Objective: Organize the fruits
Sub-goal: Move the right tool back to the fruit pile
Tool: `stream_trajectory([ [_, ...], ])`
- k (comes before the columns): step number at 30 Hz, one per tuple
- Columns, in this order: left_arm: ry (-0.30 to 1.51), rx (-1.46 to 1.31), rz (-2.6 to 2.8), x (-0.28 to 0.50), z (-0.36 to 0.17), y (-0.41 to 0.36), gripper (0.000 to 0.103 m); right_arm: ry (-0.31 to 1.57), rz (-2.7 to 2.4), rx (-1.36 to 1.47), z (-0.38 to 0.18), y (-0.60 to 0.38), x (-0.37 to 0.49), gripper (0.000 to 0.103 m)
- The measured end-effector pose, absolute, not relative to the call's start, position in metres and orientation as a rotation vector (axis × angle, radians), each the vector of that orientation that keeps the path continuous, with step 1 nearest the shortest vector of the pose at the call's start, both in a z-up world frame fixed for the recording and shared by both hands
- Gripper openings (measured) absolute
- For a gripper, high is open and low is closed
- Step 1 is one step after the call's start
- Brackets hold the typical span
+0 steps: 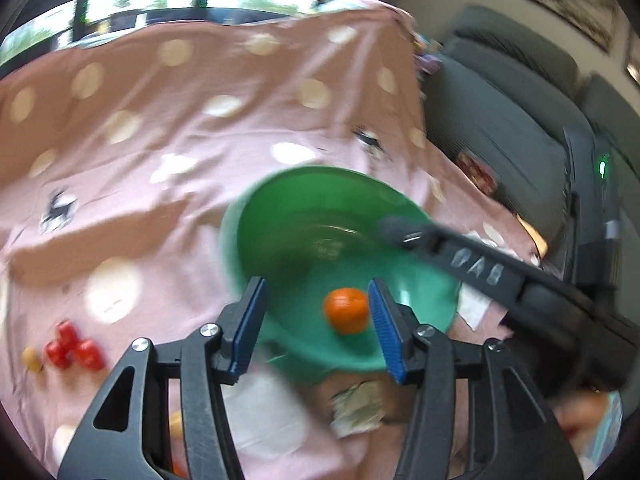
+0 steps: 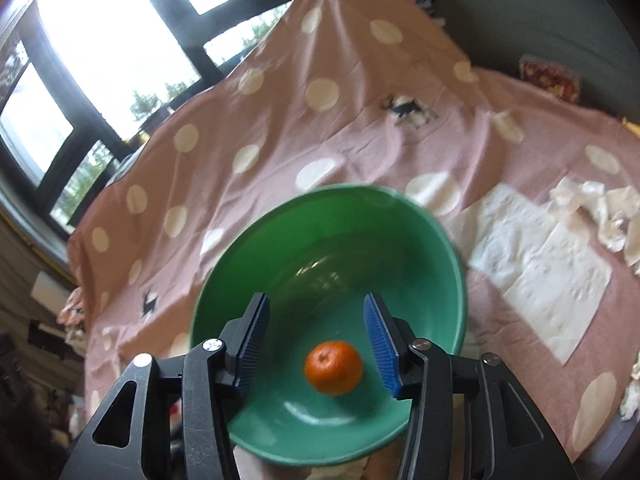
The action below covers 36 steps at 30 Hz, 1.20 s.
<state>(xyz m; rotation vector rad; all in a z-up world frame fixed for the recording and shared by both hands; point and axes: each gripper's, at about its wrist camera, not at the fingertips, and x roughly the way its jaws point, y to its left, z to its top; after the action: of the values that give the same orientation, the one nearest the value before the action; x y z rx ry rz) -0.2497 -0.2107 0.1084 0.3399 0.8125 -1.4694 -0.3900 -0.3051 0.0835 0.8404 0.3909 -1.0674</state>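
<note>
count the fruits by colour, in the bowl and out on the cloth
orange: 1, the mandarin in the green bowl
red: 3, the small red fruits clustered on the pink cloth
yellow: 1, the small yellow fruit beside them
total: 5 clearly seen; an orange blur behind the left tongs is too hidden to count

This is a home living room: a grey sofa (image 1: 500, 128) stands at the right, a framed picture (image 1: 560, 0) hangs upper right, large windows (image 2: 100, 40) fill the upper left, and a pink dotted cloth (image 2: 320, 120) covers the bench.
</note>
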Motion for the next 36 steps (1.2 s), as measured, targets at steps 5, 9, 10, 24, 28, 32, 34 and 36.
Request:
stream_trajectory([
  [5,0.851,0.23,-1.239,-0.191,0.114,-0.164,0.06,0.305,-1.174,0.733,0.094,-0.302,-0.389,0.054],
  [9,0.902,0.152,-1.056,-0.15,0.098,-0.124,0.064,0.281,-1.172,0.737,0.091,-0.307,-0.383,0.055],
  [10,0.916,0.144,-1.006,-0.141,0.091,-0.115,0.064,0.29,-1.162,0.749,0.089,-0.31,-0.381,0.055],
  [24,1.062,0.092,-0.885,-0.094,0.054,-0.076,0.065,0.463,-1.331,0.559,0.073,-0.309,-0.348,0.055],
  [28,1.069,0.103,-0.909,-0.099,0.053,-0.078,0.065,0.421,-1.331,0.62,0.073,-0.306,-0.362,0.055],
  [32,1.067,0.119,-0.932,-0.105,0.054,-0.083,0.065,0.446,-1.352,0.607,0.076,-0.299,-0.366,0.055],
  [34,1.071,0.121,-0.943,-0.108,0.054,-0.084,0.065,0.498,-1.358,0.582,0.077,-0.296,-0.362,0.055],
  [36,1.078,0.129,-0.956,-0.111,0.053,-0.087,0.065,0.543,-1.36,0.542,0.078,-0.293,-0.356,0.055],
])
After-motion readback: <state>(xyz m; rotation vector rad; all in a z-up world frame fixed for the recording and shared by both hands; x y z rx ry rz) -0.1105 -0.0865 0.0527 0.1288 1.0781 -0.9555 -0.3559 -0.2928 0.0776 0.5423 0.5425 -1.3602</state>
